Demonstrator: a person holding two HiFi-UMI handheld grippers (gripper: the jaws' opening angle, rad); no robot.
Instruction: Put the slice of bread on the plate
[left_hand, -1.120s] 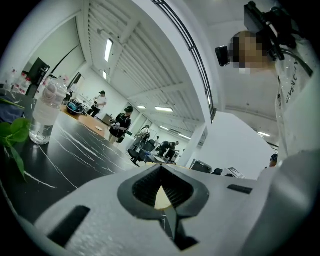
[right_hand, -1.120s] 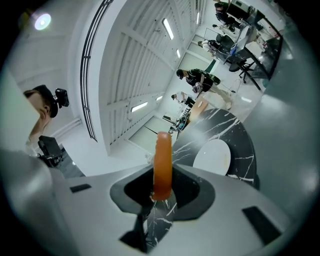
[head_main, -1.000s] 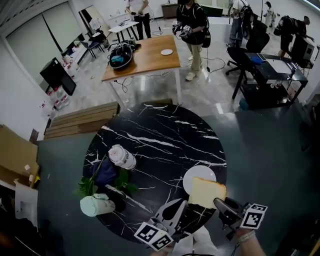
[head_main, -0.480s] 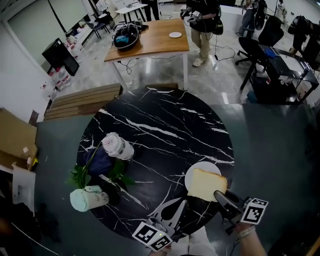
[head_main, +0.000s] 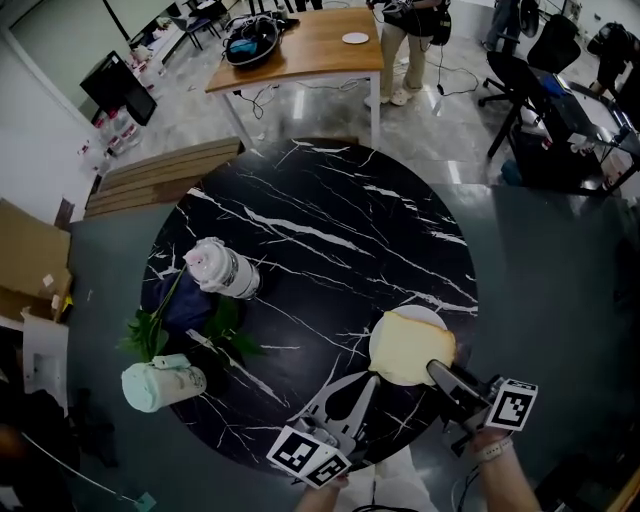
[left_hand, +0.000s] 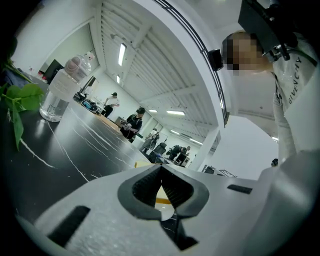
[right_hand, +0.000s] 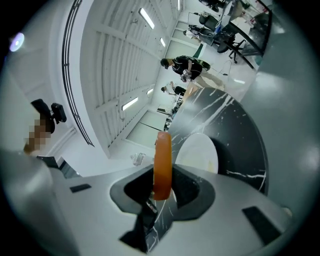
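Round marble table — the white plate sits at its near right edge. The slice of bread lies flat over the plate, running from the jaws toward the table's middle; contact cannot be confirmed. The right gripper clamps the slice's near edge. The left gripper is just beside it — jaws pressed together, empty.
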